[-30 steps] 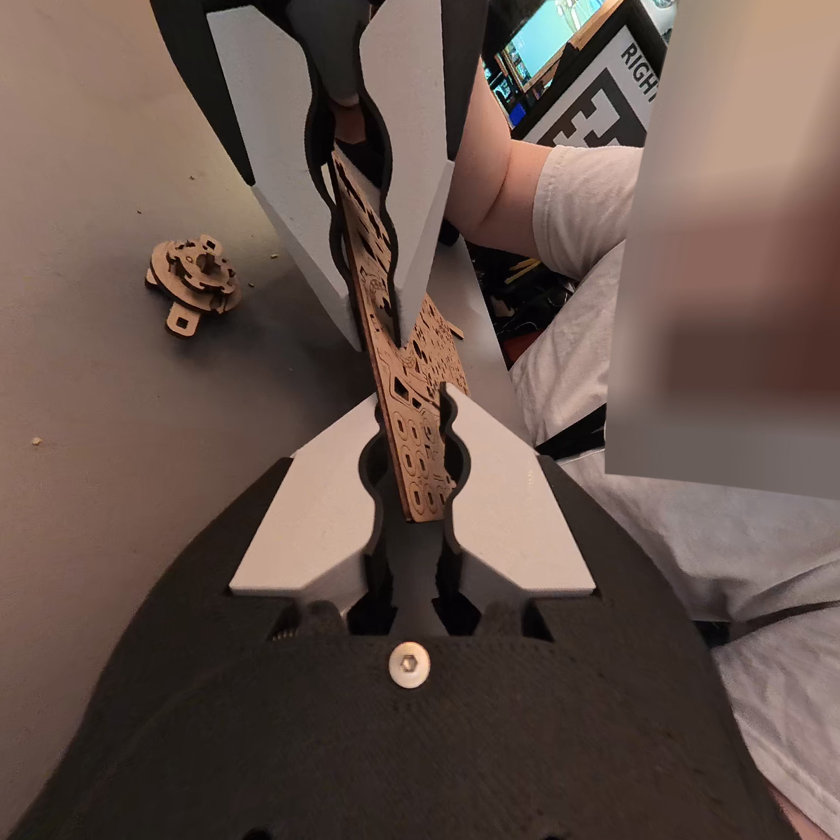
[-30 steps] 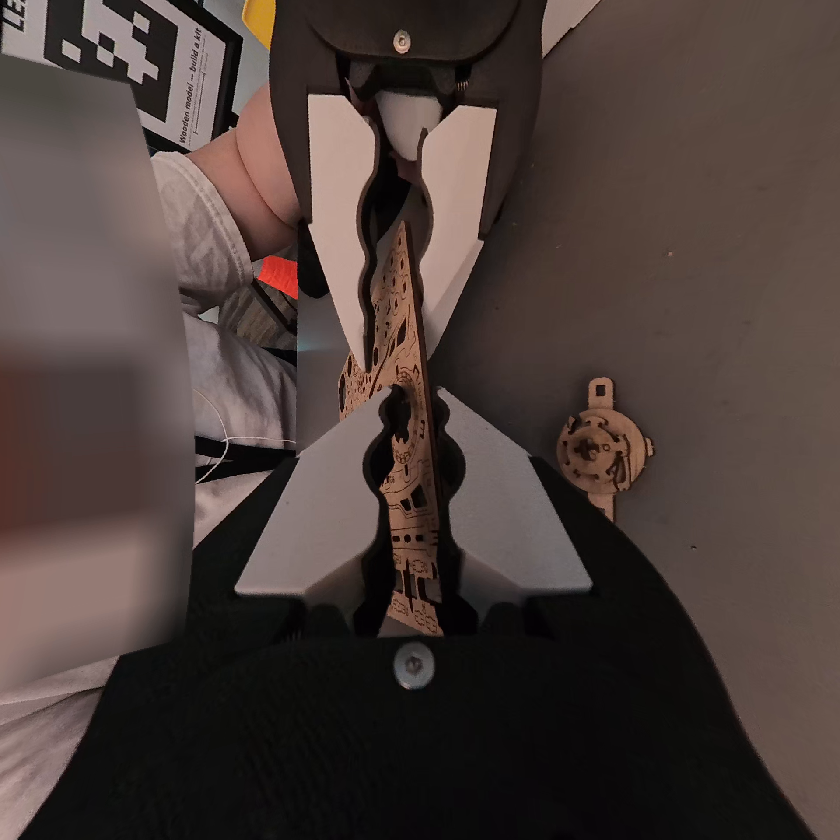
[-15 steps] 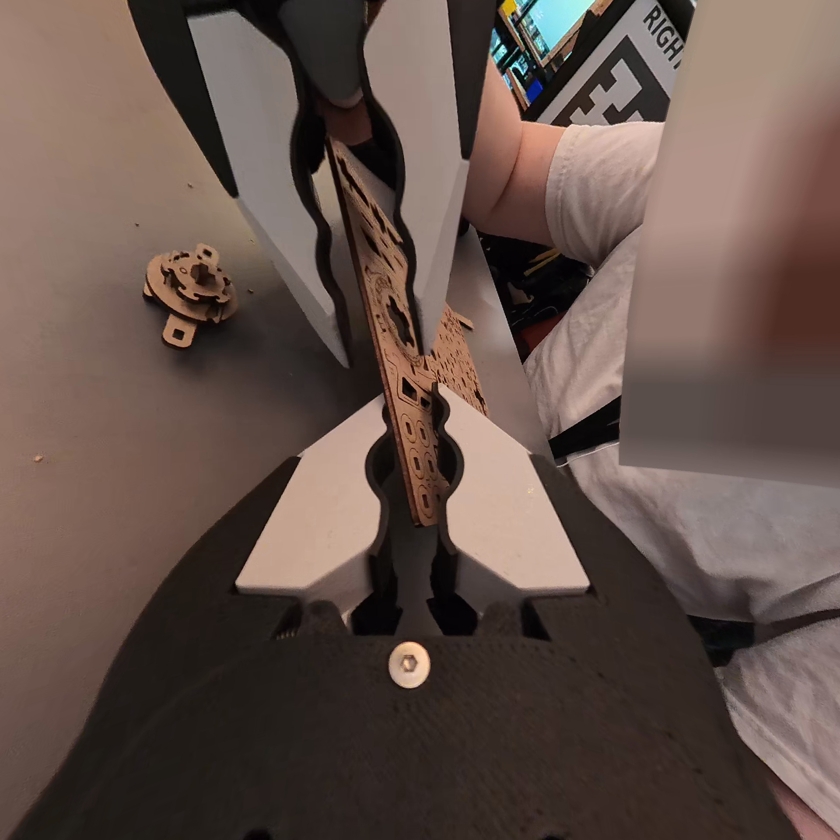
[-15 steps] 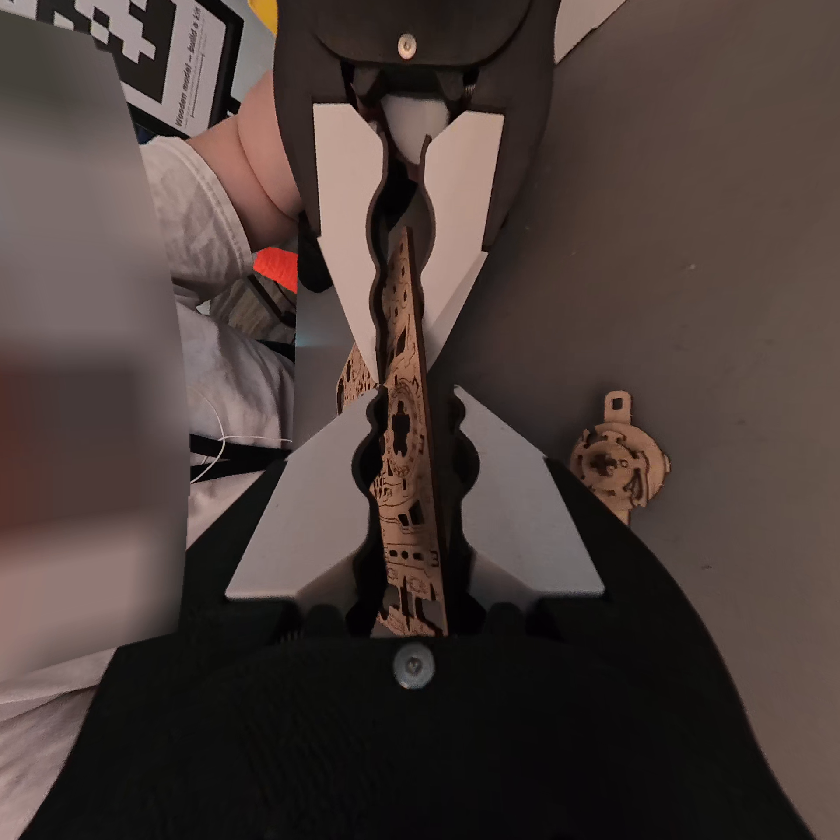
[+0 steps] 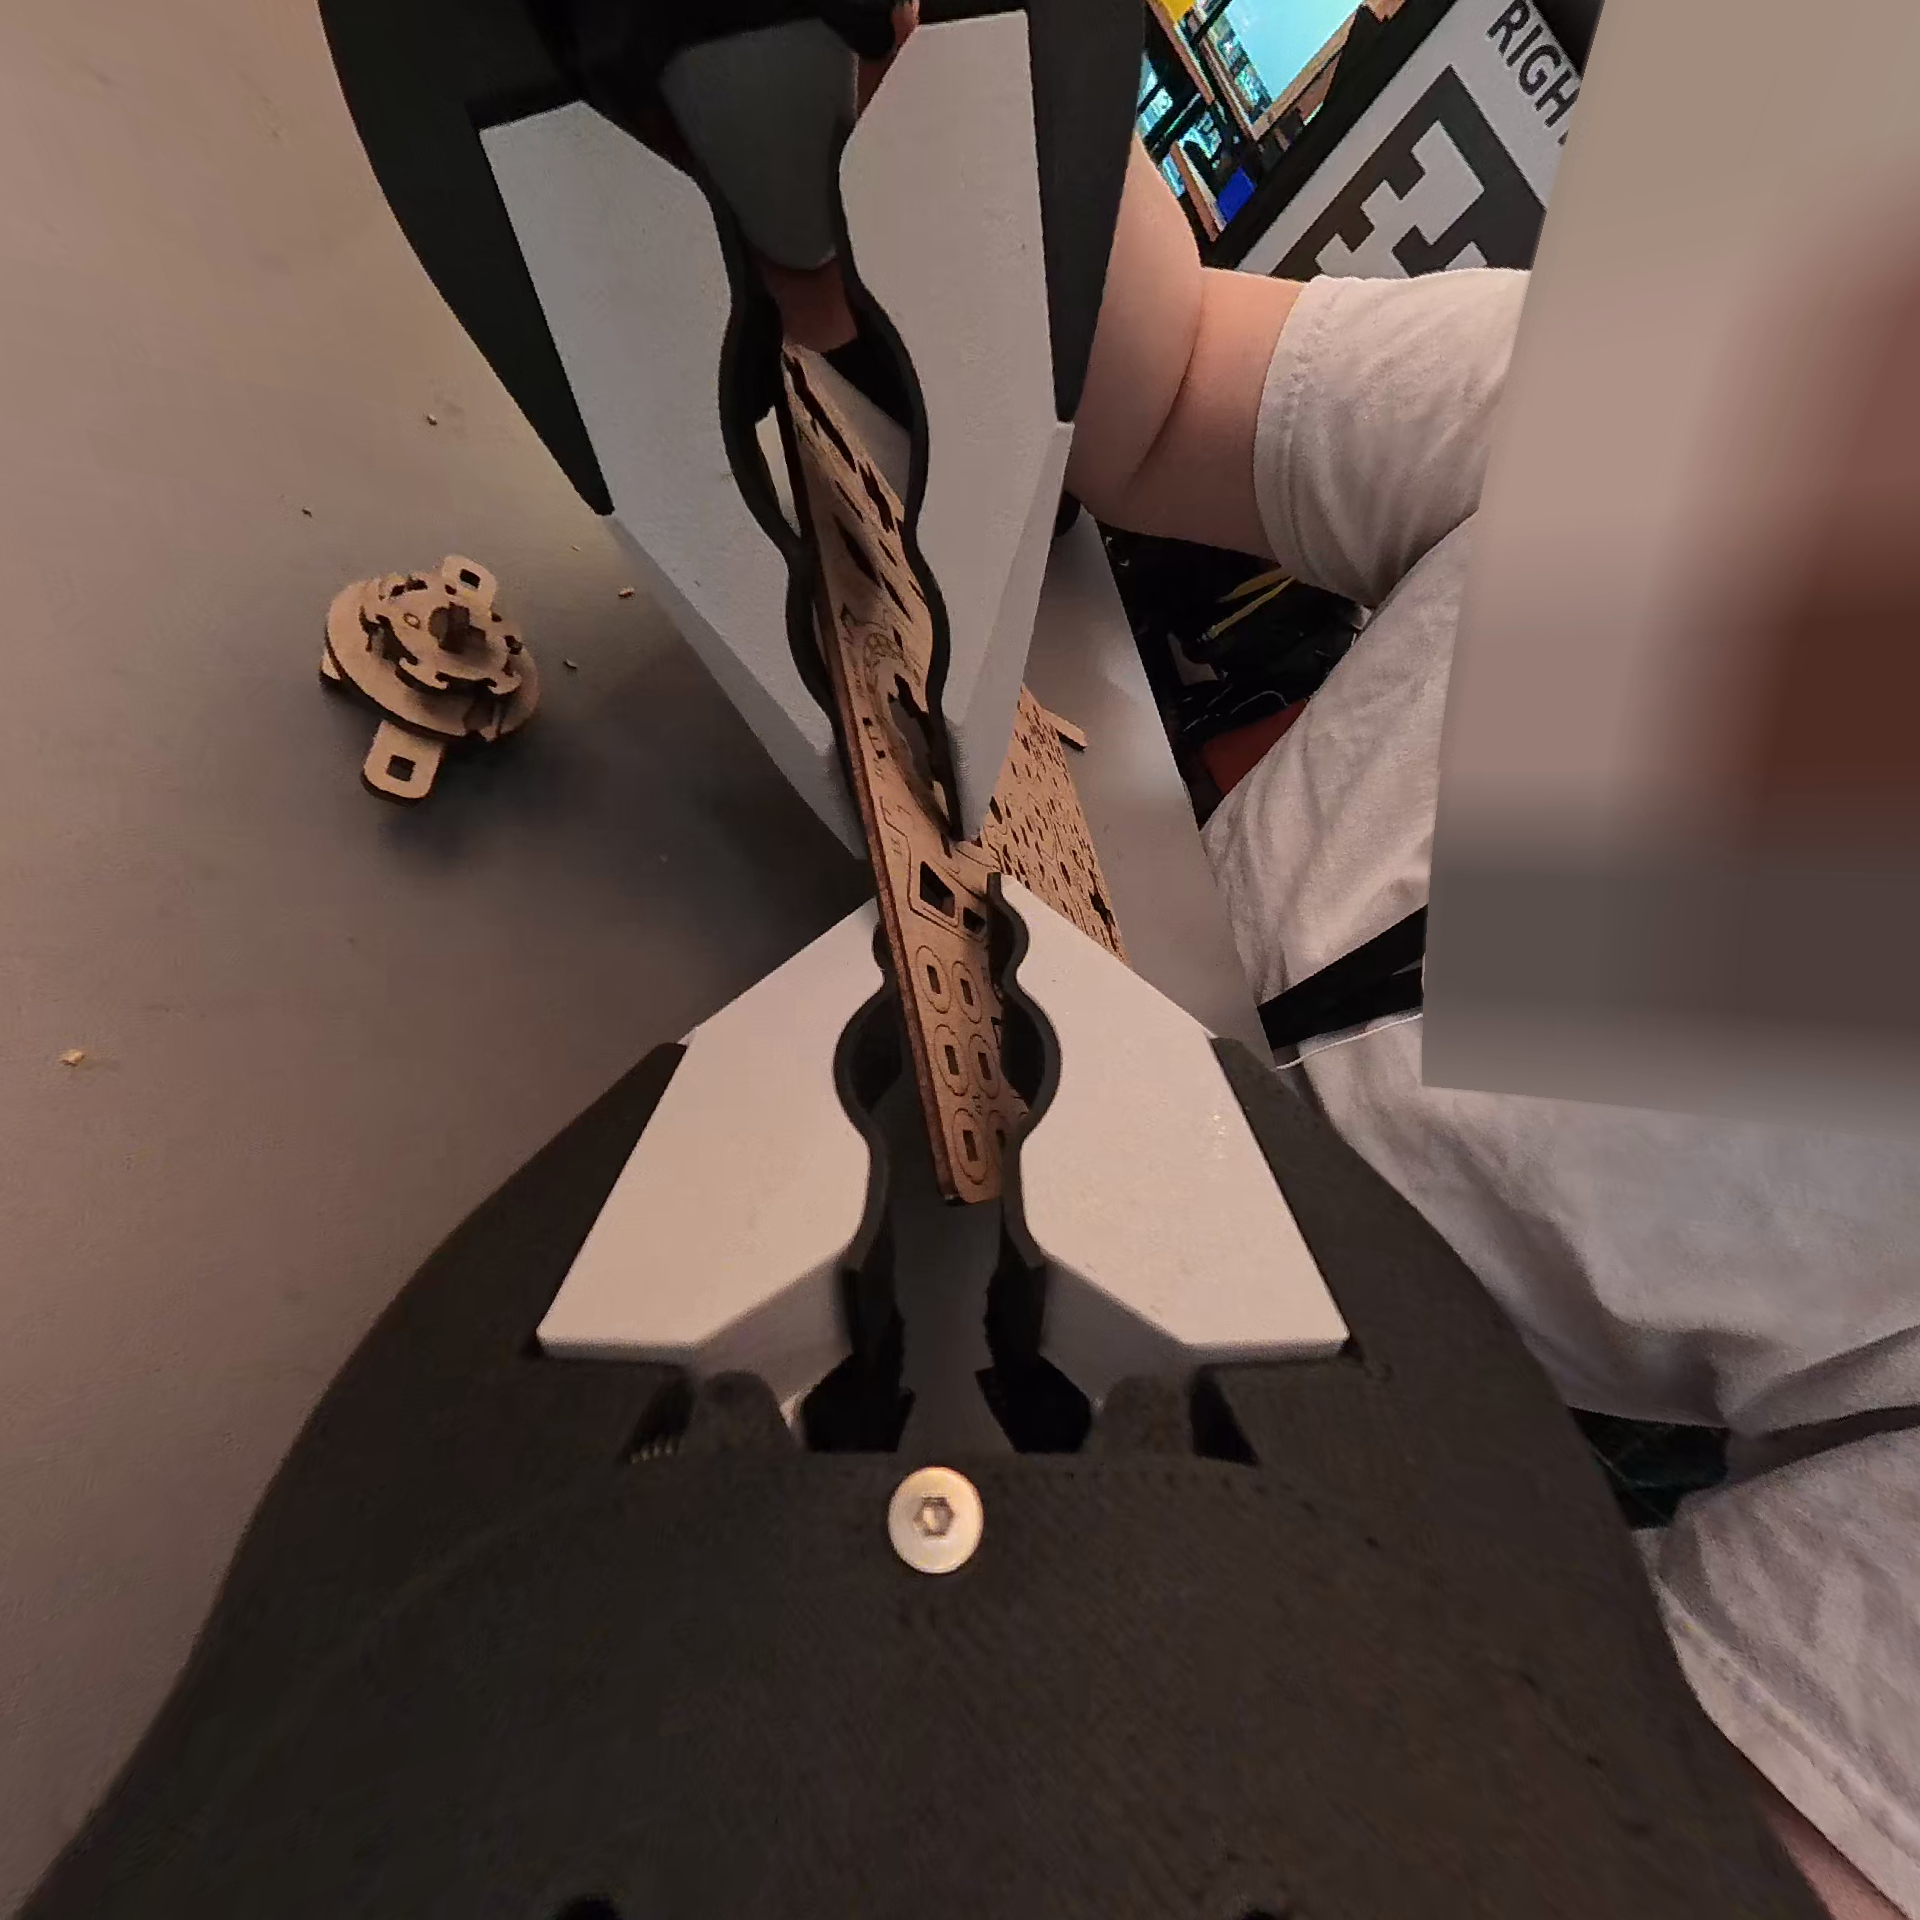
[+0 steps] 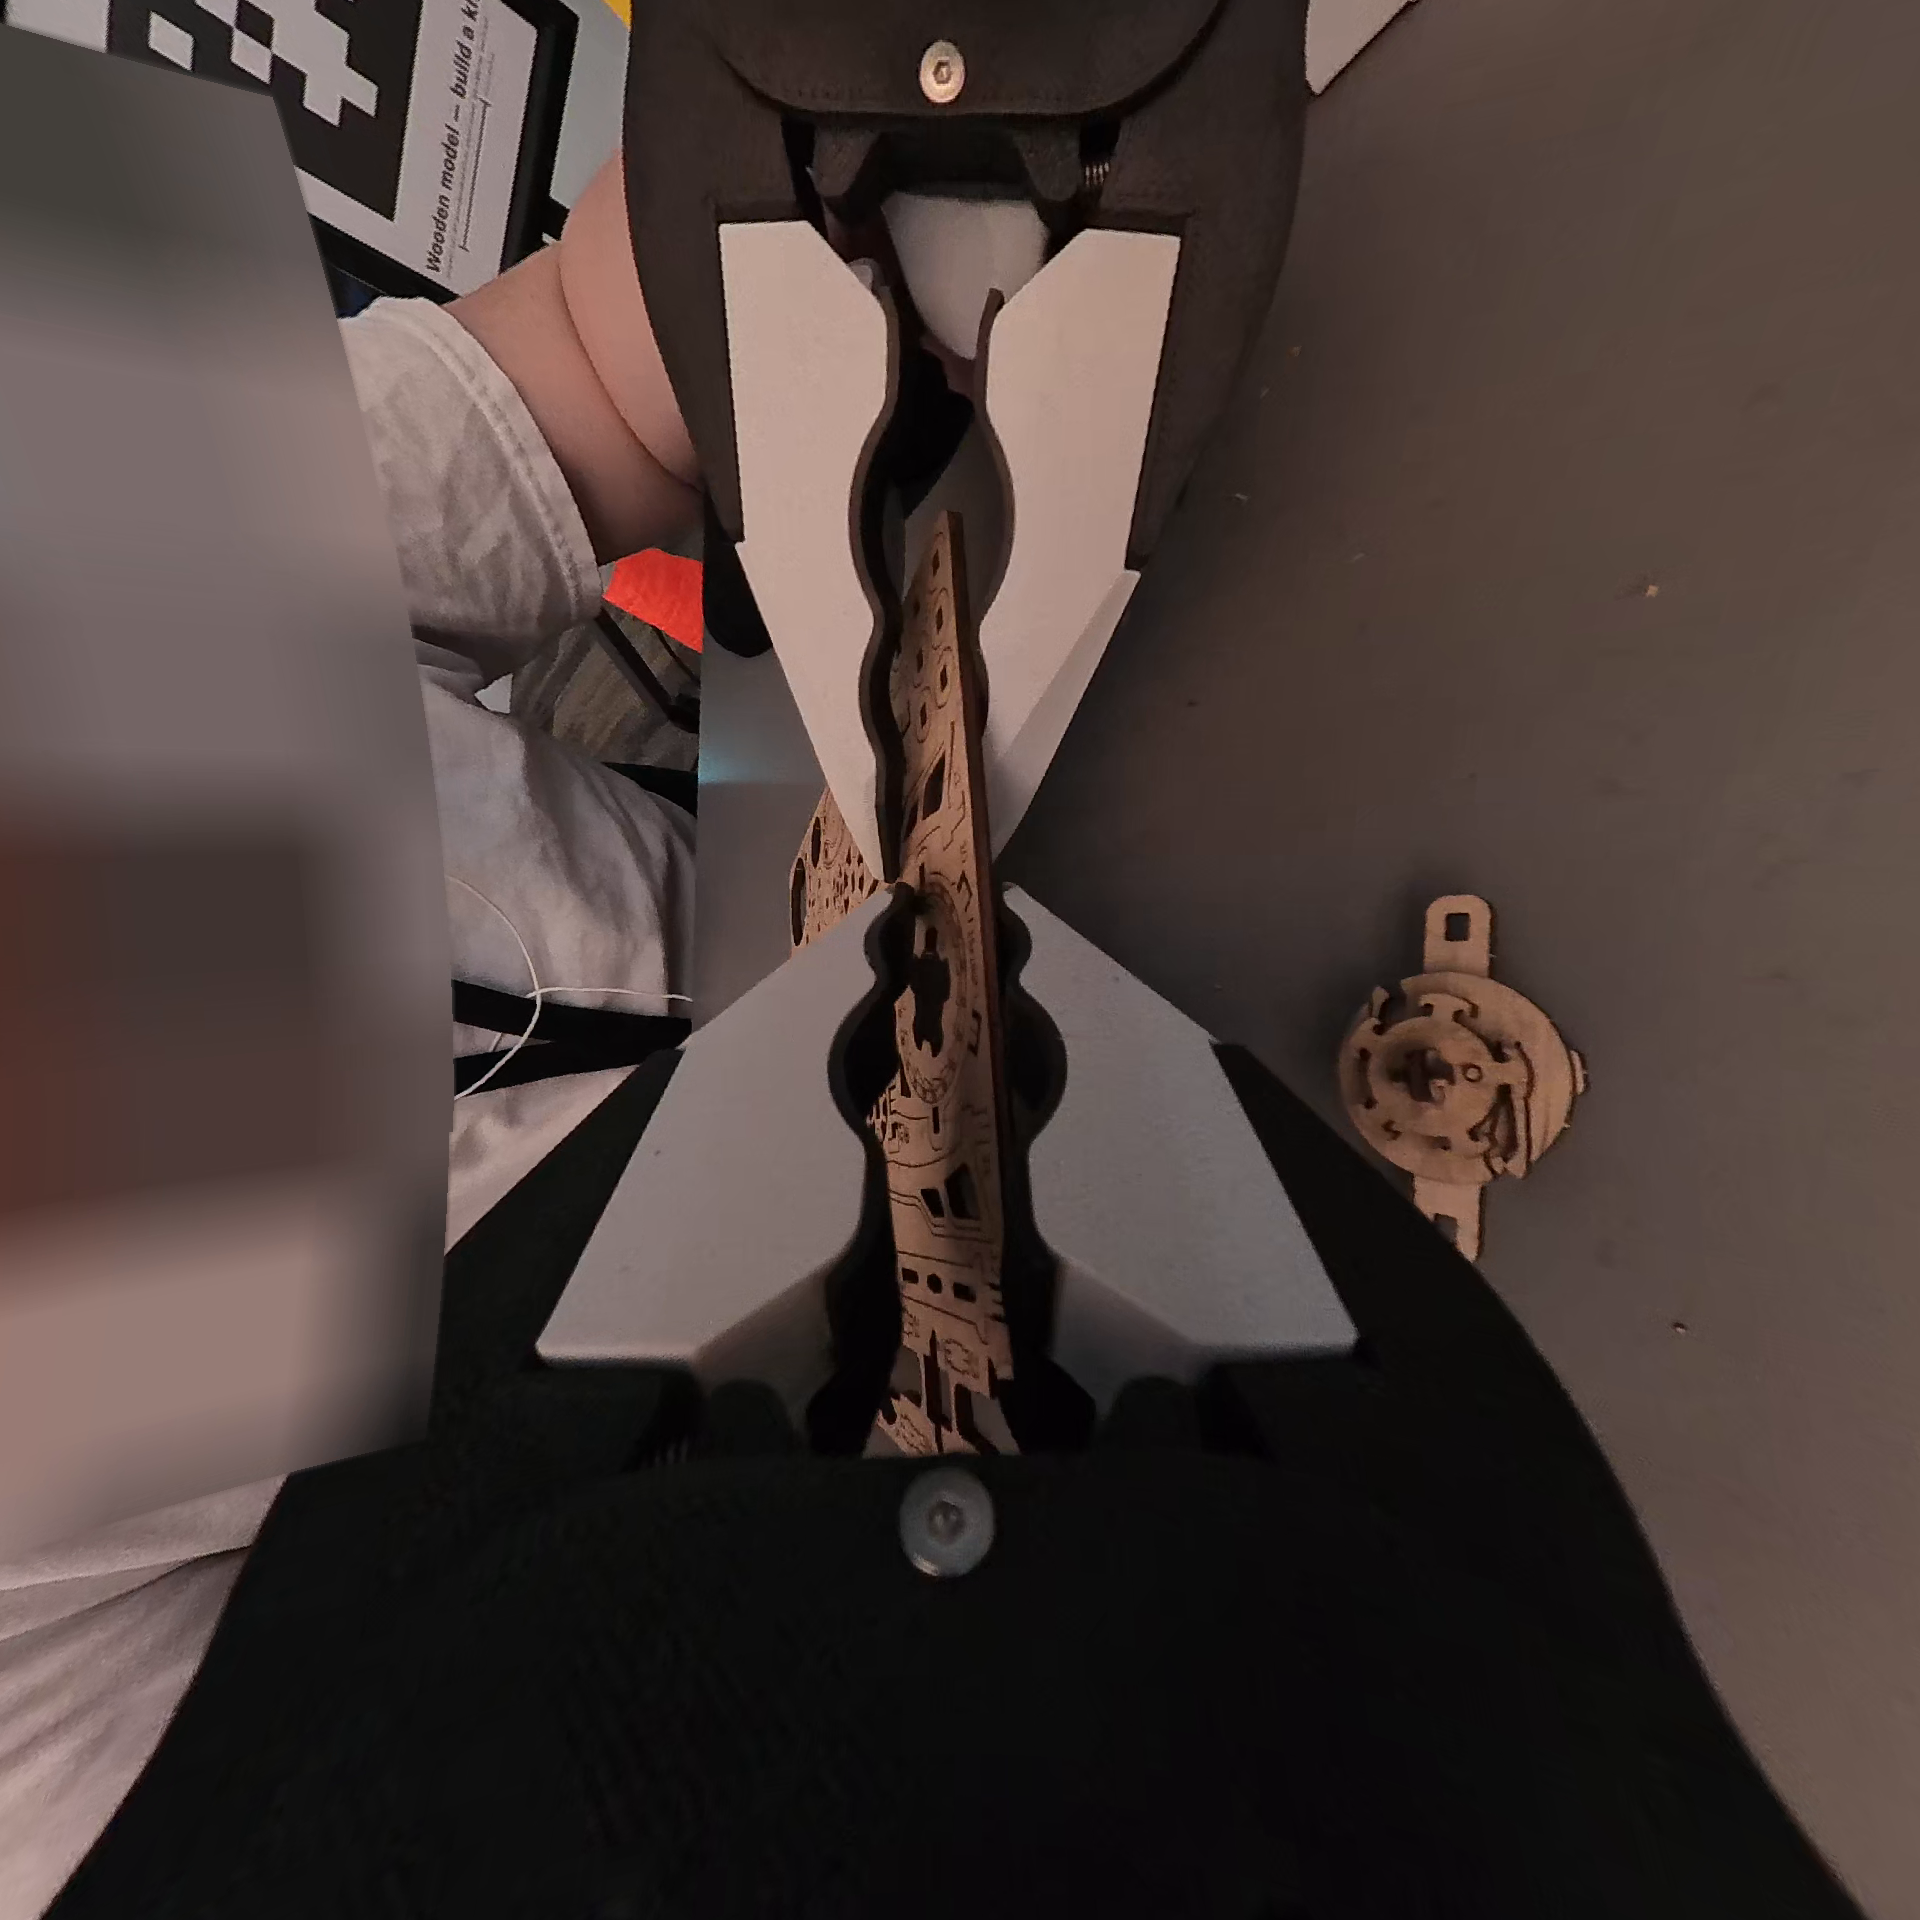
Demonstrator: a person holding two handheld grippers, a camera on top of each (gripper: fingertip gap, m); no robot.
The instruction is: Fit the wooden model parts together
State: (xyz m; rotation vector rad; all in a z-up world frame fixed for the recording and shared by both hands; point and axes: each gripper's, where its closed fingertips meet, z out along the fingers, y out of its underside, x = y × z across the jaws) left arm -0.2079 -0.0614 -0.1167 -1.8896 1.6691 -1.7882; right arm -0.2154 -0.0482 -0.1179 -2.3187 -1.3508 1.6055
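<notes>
A thin laser-cut wooden sheet [image 5: 956,1018] is held on edge between both grippers, above the grey table [image 5: 208,1039]. My left gripper [image 5: 935,899] is shut on one end of it. My right gripper [image 5: 909,826] faces it, fingertips almost meeting. In the right wrist view the sheet [image 6: 940,1195] runs deep between the fingers of my right gripper [image 6: 948,914], which is shut on it. The left gripper [image 6: 940,847] holds the far end. A small round assembled wooden part [image 5: 431,665] lies on the table, also in the right wrist view [image 6: 1455,1081].
A second cut-out wooden sheet [image 5: 1049,831] lies flat at the table edge under the grippers. The person's white shirt [image 5: 1403,1195] and bare arm [image 5: 1174,395] are just past that edge. Black-and-white marker boards [image 6: 353,104] stand behind. Wood crumbs dot the table. Both grippers' tips are close together, under 4 cm apart.
The right gripper has slid forward along the sheet toward the left gripper. Its jaws widened a little half a second ago and have narrowed again.
</notes>
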